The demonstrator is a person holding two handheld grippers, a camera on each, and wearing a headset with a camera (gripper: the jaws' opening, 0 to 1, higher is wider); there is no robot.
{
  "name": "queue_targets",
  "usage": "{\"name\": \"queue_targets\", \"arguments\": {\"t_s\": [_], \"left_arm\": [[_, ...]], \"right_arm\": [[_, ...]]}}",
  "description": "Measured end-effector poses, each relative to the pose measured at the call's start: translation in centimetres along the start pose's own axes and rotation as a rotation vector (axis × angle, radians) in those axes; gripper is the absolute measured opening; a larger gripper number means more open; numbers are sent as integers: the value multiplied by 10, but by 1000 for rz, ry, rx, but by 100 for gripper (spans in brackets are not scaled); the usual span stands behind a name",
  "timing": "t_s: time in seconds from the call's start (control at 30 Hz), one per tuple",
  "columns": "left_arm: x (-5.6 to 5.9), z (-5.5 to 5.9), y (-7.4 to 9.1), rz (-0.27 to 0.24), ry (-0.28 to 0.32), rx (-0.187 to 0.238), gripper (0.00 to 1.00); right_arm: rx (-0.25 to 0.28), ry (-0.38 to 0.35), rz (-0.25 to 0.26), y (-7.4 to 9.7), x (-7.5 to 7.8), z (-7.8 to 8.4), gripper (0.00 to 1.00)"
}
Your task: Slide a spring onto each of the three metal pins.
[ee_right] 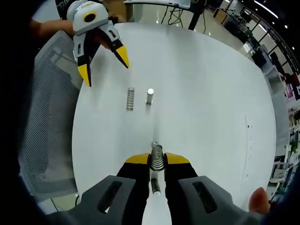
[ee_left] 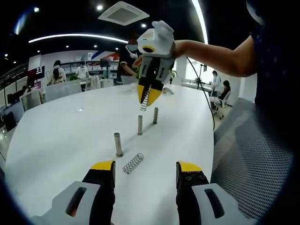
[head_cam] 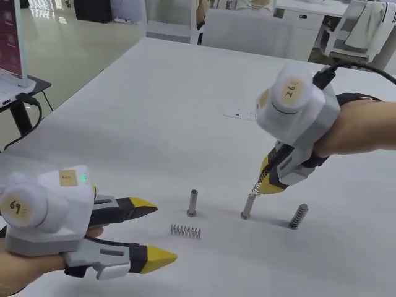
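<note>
The white workbench top (head_cam: pixel 154 111) carried all parts. The white-and-black, yellow-tipped left gripper (head_cam: pixel 164 232) sat at 7 o'clock in the head view, jaws spread, grasping nothing. The matching right gripper (head_cam: pixel 270 184) stood at 1 o'clock of the grey metal middle pin (head_cam: pixel 247 206), jaws clenched on a steel coil held spring (head_cam: pixel 258 184). Its lower end met the pin top; contact was unconfirmed. An upright bare pin (head_cam: pixel 192 203) stood at the middle pin's 9 o'clock and a spring-sleeved pin (head_cam: pixel 299 216) at its 3 o'clock. A loose spring (head_cam: pixel 185 231) lay flat at 7 o'clock of the bare pin.
</note>
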State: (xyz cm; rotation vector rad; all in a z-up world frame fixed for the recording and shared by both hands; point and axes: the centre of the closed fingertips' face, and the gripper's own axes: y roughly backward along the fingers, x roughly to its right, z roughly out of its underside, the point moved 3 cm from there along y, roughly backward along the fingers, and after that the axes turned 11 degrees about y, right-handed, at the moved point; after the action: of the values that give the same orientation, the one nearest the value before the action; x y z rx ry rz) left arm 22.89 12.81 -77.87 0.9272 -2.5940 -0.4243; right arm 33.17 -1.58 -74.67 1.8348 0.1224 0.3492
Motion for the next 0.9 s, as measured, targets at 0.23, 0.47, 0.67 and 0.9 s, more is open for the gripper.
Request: {"name": "queue_targets", "arguments": {"t_s": [0.23,0.47,0.67,0.9], "left_arm": [[-1,0,0,1,1,1,46],[-2,0,0,1,3,0,46],[-3,0,1,1,4,-1,46],[-2,1,1,3,4,-4,46]], "right_arm": [[-14,0,-13,-7,2,1,9],[-18,-6,-27,-12,2,1,9],[-28,-9,-43,-18,5,2,9],[-45,-9,-59,-27,4,3,9]]}}
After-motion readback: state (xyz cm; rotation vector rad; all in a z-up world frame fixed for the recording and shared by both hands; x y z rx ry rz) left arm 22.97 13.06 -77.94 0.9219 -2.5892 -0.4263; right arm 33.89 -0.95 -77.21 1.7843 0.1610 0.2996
